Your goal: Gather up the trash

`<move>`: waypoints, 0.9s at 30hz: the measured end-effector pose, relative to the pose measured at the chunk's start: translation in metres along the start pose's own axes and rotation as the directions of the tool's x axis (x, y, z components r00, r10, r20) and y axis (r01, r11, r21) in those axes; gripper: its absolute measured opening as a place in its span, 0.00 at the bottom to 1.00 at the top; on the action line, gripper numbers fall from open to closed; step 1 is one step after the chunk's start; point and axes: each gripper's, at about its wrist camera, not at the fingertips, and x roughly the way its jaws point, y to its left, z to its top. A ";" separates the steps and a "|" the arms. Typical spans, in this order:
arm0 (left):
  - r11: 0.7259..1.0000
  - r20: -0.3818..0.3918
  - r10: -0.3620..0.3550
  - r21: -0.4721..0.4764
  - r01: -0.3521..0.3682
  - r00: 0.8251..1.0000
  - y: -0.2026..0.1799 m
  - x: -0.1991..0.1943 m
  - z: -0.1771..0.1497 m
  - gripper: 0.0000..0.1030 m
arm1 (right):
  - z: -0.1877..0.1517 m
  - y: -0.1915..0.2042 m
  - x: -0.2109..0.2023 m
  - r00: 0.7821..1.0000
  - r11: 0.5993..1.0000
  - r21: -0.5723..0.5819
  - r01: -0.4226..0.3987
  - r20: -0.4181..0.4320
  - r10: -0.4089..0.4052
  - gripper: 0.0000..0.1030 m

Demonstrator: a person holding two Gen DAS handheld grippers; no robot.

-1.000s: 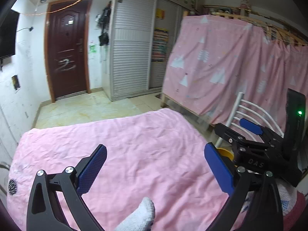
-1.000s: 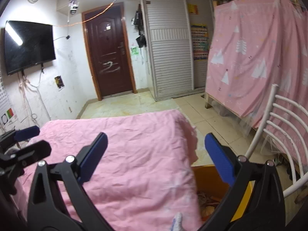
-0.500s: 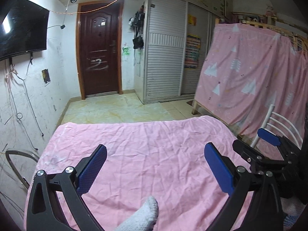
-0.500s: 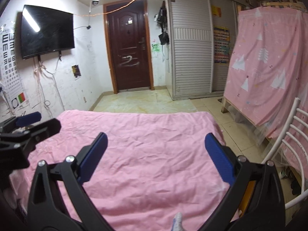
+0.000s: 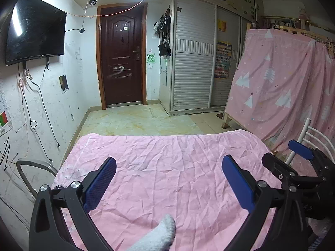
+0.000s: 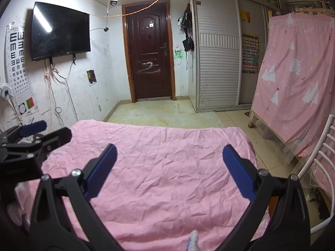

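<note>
My left gripper is open and empty, held above a table covered with a wrinkled pink cloth. My right gripper is open and empty too, above the same pink cloth. The right gripper shows at the right edge of the left wrist view; the left gripper shows at the left edge of the right wrist view. No trash shows on the cloth in either view. A white gloved fingertip pokes up at the bottom.
A white metal chair stands right of the table. A pink-curtained wooden frame is beyond it. A brown door, a white shuttered wardrobe and a wall TV lie ahead. A metal hoop sits at the table's left.
Both grippers have swung left and tilted up. The orange bin seen by the right wrist beside the table has left the view. Both stay open.
</note>
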 end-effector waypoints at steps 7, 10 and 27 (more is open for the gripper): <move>1.000 0.002 0.012 -0.003 -0.012 1.000 0.003 -0.001 -0.002 0.89 | 0.001 0.004 0.000 1.000 1.000 -0.004 -0.003 0.001 0.003 0.94; 1.000 0.002 0.014 -0.005 -0.014 1.000 0.003 0.000 -0.001 0.89 | 0.001 0.004 0.000 1.000 1.000 -0.005 -0.001 0.003 0.001 0.94; 1.000 -0.007 0.016 -0.015 -0.016 1.000 0.005 0.004 -0.003 0.89 | 0.002 0.004 0.000 1.000 1.000 -0.007 0.003 0.004 -0.003 0.94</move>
